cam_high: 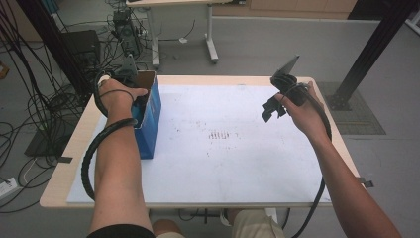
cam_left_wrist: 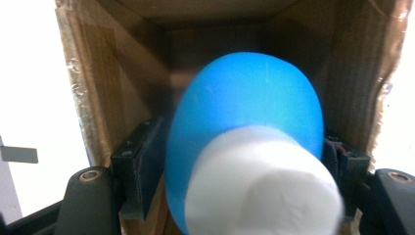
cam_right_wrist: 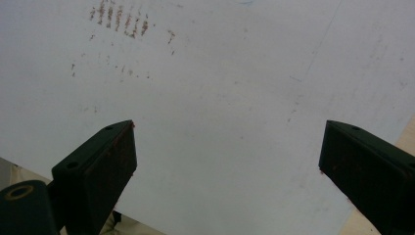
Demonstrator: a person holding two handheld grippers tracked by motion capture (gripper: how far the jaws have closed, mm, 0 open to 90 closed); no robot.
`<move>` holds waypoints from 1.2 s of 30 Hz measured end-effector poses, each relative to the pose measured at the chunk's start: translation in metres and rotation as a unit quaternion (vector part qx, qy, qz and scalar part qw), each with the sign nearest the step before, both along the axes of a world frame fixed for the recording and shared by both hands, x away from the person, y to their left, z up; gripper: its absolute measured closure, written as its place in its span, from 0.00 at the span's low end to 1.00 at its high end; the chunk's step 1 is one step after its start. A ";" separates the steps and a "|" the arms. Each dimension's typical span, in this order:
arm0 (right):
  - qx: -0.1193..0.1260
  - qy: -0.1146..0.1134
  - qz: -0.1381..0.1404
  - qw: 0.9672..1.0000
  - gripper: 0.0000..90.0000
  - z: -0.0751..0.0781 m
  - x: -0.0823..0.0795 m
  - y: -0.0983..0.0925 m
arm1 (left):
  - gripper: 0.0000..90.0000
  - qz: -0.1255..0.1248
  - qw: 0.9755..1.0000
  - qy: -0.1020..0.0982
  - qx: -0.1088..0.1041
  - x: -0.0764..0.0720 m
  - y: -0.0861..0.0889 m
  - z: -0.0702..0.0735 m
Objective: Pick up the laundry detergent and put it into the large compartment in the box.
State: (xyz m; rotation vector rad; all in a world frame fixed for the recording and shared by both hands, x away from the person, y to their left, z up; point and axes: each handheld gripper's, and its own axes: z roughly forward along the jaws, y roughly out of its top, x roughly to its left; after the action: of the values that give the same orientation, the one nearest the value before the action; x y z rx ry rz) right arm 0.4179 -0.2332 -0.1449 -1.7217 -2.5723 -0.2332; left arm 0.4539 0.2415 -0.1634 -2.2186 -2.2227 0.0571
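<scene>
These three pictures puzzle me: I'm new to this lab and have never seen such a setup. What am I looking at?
A person sits at a table covered by a white sheet and holds a hand-held two-jaw gripper in each hand. The high view looks down from above. The other two pictures come from cameras riding on the grippers. The left gripper reaches into a blue cardboard box; its camera shows the jaws closed on a blue bottle with a white cap. The right gripper hangs above the sheet, jaws wide apart, holding nothing.
</scene>
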 end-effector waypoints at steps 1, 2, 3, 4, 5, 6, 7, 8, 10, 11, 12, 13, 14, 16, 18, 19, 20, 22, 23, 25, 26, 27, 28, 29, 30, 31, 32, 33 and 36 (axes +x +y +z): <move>-0.001 -0.001 0.000 1.000 0.08 0.000 0.000 0.000 | 0.34 -0.001 1.000 -0.001 0.000 0.000 0.000 0.002; -0.001 -0.001 0.001 1.000 0.08 0.001 -0.001 0.001 | 0.34 -0.004 1.000 -0.002 0.001 -0.001 -0.001 0.004; -0.002 -0.002 0.001 1.000 0.08 0.001 -0.001 0.001 | 0.34 -0.004 1.000 -0.003 0.002 -0.001 -0.001 0.006; -0.002 -0.002 0.001 1.000 0.08 0.001 -0.001 0.001 | 0.33 -0.004 1.000 -0.003 0.003 -0.002 -0.002 0.008; -0.002 -0.003 0.002 1.000 0.08 0.001 -0.001 0.002 | 0.33 -0.004 1.000 -0.006 0.002 -0.003 -0.002 0.010; -0.002 -0.003 0.002 1.000 0.08 0.002 -0.002 0.002 | 0.31 -0.003 1.000 -0.007 -0.002 -0.003 -0.001 0.012; -0.002 -0.004 0.003 1.000 0.08 0.002 -0.002 0.002 | 0.31 -0.003 1.000 -0.006 -0.001 -0.003 -0.002 0.013; -0.001 -0.004 0.002 1.000 0.08 0.002 -0.002 0.002 | 0.31 -0.004 1.000 -0.007 -0.002 -0.004 -0.002 0.015; -0.002 -0.004 0.003 1.000 0.08 0.002 -0.002 0.003 | 0.31 -0.004 1.000 -0.010 -0.001 -0.005 -0.003 0.017; 0.000 -0.004 0.004 1.000 0.08 0.002 -0.002 0.003 | 0.31 -0.004 1.000 -0.010 -0.001 -0.005 -0.002 0.019; 0.000 -0.005 0.005 1.000 0.08 0.002 -0.002 0.003 | 0.30 -0.003 1.000 -0.011 -0.002 -0.006 -0.002 0.020; 0.000 -0.005 0.005 1.000 0.08 0.002 -0.003 0.004 | 0.30 -0.005 1.000 -0.013 -0.002 -0.007 -0.002 0.022; 0.000 -0.005 0.005 1.000 0.08 0.002 -0.003 0.003 | 0.30 -0.003 1.000 -0.014 -0.002 -0.007 -0.002 0.023; 0.000 -0.005 0.005 1.000 0.08 0.003 -0.003 0.003 | 0.30 -0.006 1.000 -0.017 0.000 -0.008 -0.003 0.028; 0.001 -0.006 0.004 1.000 0.08 0.003 -0.004 0.003 | 0.29 -0.009 1.000 -0.020 0.001 -0.010 -0.004 0.033; 0.001 -0.006 0.003 1.000 0.08 0.004 -0.004 0.003 | 0.29 -0.010 1.000 -0.021 0.002 -0.010 -0.005 0.036; 0.001 -0.007 0.003 1.000 0.08 0.004 -0.004 0.003 | 0.29 -0.014 1.000 -0.022 0.004 -0.011 -0.006 0.039; 0.002 -0.006 0.003 1.000 0.08 0.004 -0.004 0.003 | 0.28 -0.021 1.000 -0.021 0.007 -0.011 -0.008 0.046; 0.001 -0.006 0.003 1.000 0.08 0.004 -0.003 0.003 | 0.27 -0.023 0.999 -0.023 0.009 -0.012 -0.009 0.048; 0.001 -0.004 0.004 1.000 0.08 0.004 -0.002 0.004 | 0.25 -0.036 0.999 -0.026 0.018 -0.013 -0.015 0.057; 0.000 -0.003 0.004 1.000 0.08 0.004 -0.002 0.004 | 0.24 -0.040 0.999 -0.029 0.017 -0.014 -0.016 0.061; -0.001 -0.004 0.005 1.000 0.08 0.004 -0.002 0.005 | 0.23 -0.047 0.998 -0.031 0.017 -0.015 -0.017 0.064; -0.001 -0.004 0.005 1.000 0.08 0.004 -0.001 0.006 | 0.22 -0.053 0.998 -0.031 0.019 -0.015 -0.019 0.067; -0.002 -0.004 0.005 1.000 0.08 0.005 -0.001 0.006 | 0.21 -0.061 0.997 -0.032 0.021 -0.015 -0.022 0.071; -0.003 -0.004 0.006 1.000 0.08 0.005 0.000 0.007 | 0.18 -0.075 0.996 -0.032 0.026 -0.015 -0.026 0.076; -0.004 -0.003 0.005 1.000 0.08 0.005 0.000 0.008 | 0.16 -0.086 0.995 -0.030 0.028 -0.015 -0.030 0.079; -0.006 -0.004 0.006 1.000 0.08 0.005 0.001 0.009 | 0.15 -0.098 0.994 -0.031 0.029 -0.015 -0.034 0.082; -0.006 -0.003 0.004 1.000 0.08 0.005 0.002 0.010 | 0.15 -0.111 0.993 -0.033 0.032 -0.016 -0.038 0.085; -0.008 -0.002 0.004 1.000 0.08 0.005 0.003 0.012 | 0.13 -0.150 0.987 -0.035 0.043 -0.017 -0.053 0.090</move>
State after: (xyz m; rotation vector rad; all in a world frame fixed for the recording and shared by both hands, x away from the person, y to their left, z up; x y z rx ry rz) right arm 0.4212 -0.2214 -0.1398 -1.7178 -2.5915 -0.2167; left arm 0.4367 0.1890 -0.0733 -2.5127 -1.8540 -0.1168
